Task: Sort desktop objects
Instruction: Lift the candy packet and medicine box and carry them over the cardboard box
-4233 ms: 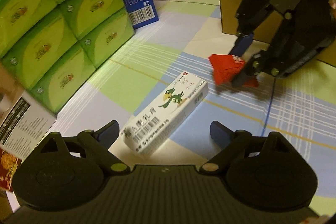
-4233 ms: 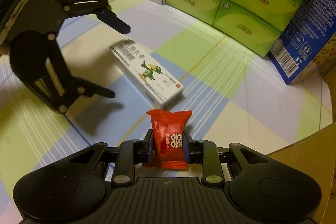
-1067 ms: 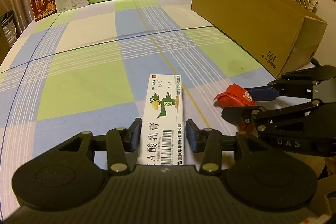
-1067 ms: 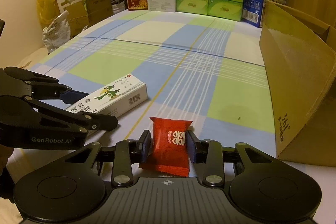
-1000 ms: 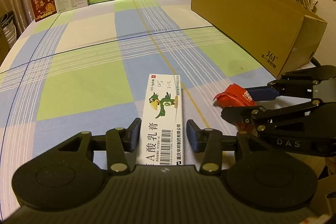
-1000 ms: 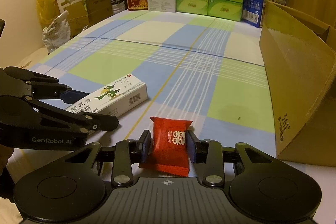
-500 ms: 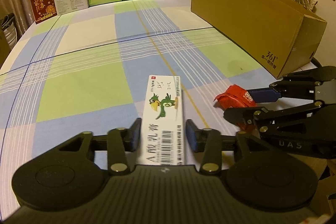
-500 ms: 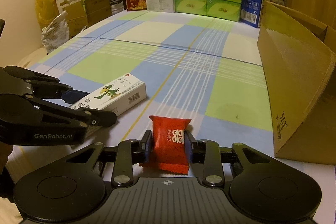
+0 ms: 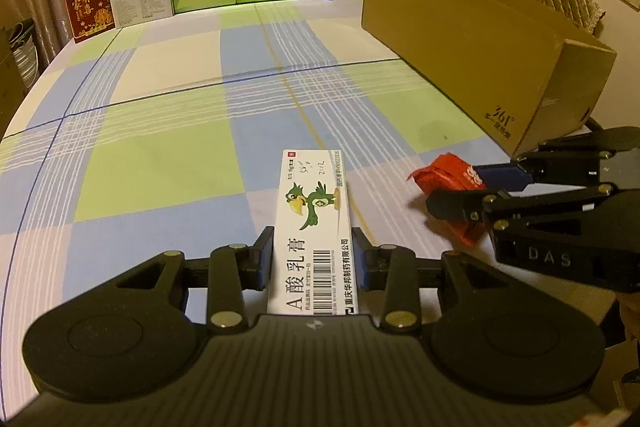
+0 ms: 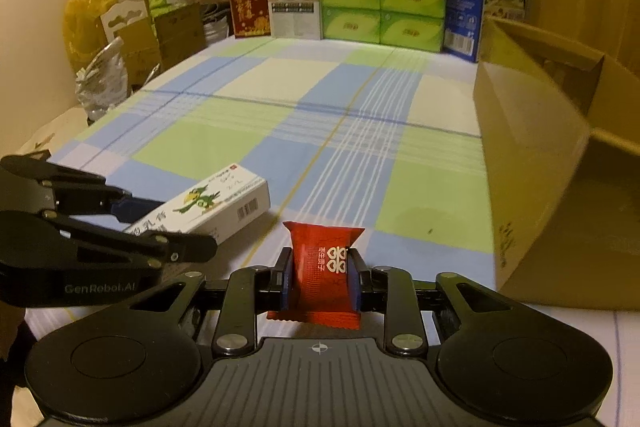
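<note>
Ointment box [image 9: 314, 227], seen from the left wrist, lies lengthwise on the checked tablecloth [image 9: 160, 155] with its near end clamped between the pads of the left gripper [image 9: 313, 259]. It looks a light, stiff carton with glossy faces, so a squeeze across the narrow sides near one end should hold, though too much force could dent it. To the right, the right gripper [image 9: 456, 187] pinches the red packet [image 9: 444, 171], near the open cardboard box [image 9: 480, 39]. From the right wrist, the packet stands between the right gripper's closing jaws, pads pressing its sides; it seems soft, crinkly and slippery, best gripped mid-body.
</note>
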